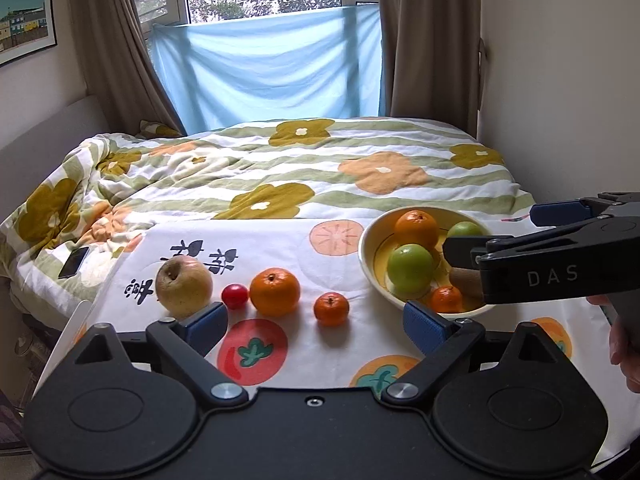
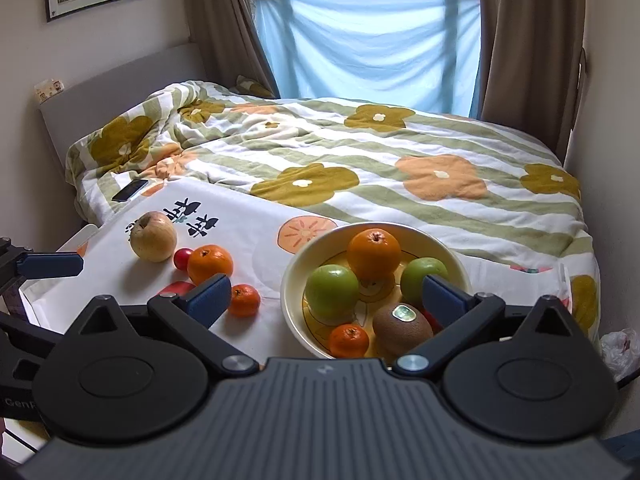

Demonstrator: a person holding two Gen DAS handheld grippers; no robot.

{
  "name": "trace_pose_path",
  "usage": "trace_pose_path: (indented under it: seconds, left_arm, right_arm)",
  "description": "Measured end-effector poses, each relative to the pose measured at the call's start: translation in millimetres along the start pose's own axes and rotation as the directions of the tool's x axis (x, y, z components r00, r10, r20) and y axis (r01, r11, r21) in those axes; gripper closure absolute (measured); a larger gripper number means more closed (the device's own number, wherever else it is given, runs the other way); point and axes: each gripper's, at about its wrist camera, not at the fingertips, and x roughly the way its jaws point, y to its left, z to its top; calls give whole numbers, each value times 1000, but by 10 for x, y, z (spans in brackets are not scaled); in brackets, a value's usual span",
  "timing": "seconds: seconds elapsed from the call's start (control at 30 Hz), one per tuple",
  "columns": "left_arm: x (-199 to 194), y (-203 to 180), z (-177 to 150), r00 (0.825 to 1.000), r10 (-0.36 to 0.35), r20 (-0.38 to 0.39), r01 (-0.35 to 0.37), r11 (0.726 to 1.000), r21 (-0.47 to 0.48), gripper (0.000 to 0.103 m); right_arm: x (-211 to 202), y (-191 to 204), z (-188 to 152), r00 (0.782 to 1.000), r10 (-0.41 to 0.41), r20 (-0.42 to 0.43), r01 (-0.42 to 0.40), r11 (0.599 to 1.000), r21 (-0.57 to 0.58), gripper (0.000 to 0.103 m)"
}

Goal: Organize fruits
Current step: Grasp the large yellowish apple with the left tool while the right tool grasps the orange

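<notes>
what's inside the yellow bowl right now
The bowl holds an orange, two green apples, a kiwi and a mandarin; something red sits half hidden behind the right gripper.

One yellow bowl (image 2: 294, 280) holds five fruits: two green apples (image 2: 332, 290), one orange (image 2: 374, 254), one mandarin (image 2: 349, 341) and one kiwi (image 2: 402, 328). On the cloth lie four more: one yellowish apple (image 1: 184, 282), one orange (image 1: 275, 292), one mandarin (image 1: 331, 309) and one small red fruit (image 1: 235, 295)
</notes>
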Motion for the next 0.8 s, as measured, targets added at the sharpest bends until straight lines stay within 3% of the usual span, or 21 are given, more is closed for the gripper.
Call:
trace_pose_path:
  seconds: [0.2,0.37,0.8]
  left_arm:
    - [25,498,7,999,36,-6,-36,999,12,3]
    - [105,857,22,999,25,-20,-24,999,39,3]
    - [689,1599,91,993,-81,-81,92,985,144,3]
  right_arm:
    - [124,373,41,1000,-6,-25,7,1000,29,0]
    - [262,698,66,998,-23,-53,24,999,34,0]
    - [764,1323,88,994,-67,-83,73,995,74,0]
